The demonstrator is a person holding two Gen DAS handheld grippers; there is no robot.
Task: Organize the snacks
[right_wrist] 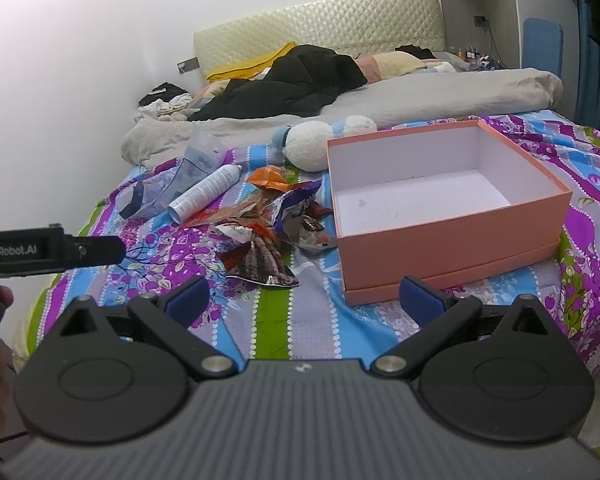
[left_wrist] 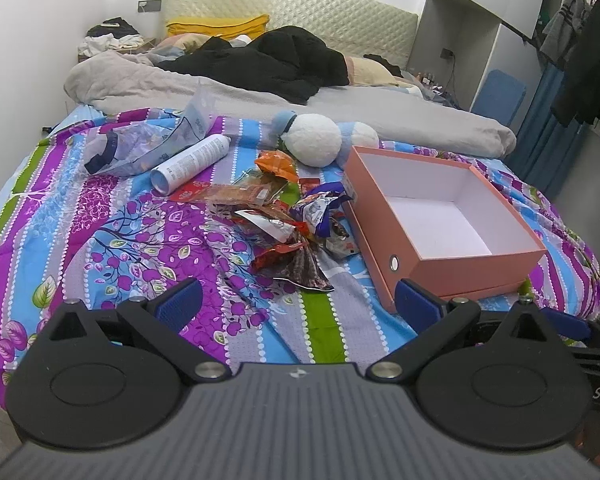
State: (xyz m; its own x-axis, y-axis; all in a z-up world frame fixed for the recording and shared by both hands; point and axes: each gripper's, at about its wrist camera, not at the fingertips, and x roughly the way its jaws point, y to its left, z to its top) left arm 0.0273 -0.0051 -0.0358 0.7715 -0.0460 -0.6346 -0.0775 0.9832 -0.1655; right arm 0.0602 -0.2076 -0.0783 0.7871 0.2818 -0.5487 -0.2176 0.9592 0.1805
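Snack packets (left_wrist: 296,216) lie in a loose heap on the patterned bedspread (left_wrist: 140,240), ahead of the left gripper (left_wrist: 298,304), whose blue fingers (left_wrist: 180,306) are spread wide with nothing between them. Just beyond its right finger sits the salmon-pink box (left_wrist: 452,264), its lid off and its white inside bare; the heap touches the box's near-left side. Past the heap, a white spray can (left_wrist: 192,162) lies on its side beside a crumpled clear plastic bag (left_wrist: 140,148), and a white and blue plush toy (left_wrist: 312,140) rests against the box's far corner.

The right gripper (right_wrist: 304,300) is likewise released, holding nothing, hovering low over the bedspread. The box fills the space past its right finger (right_wrist: 422,300), the snack heap past its left one. A grey blanket (left_wrist: 220,92) and dark clothing (left_wrist: 276,60) lie further up the bed.
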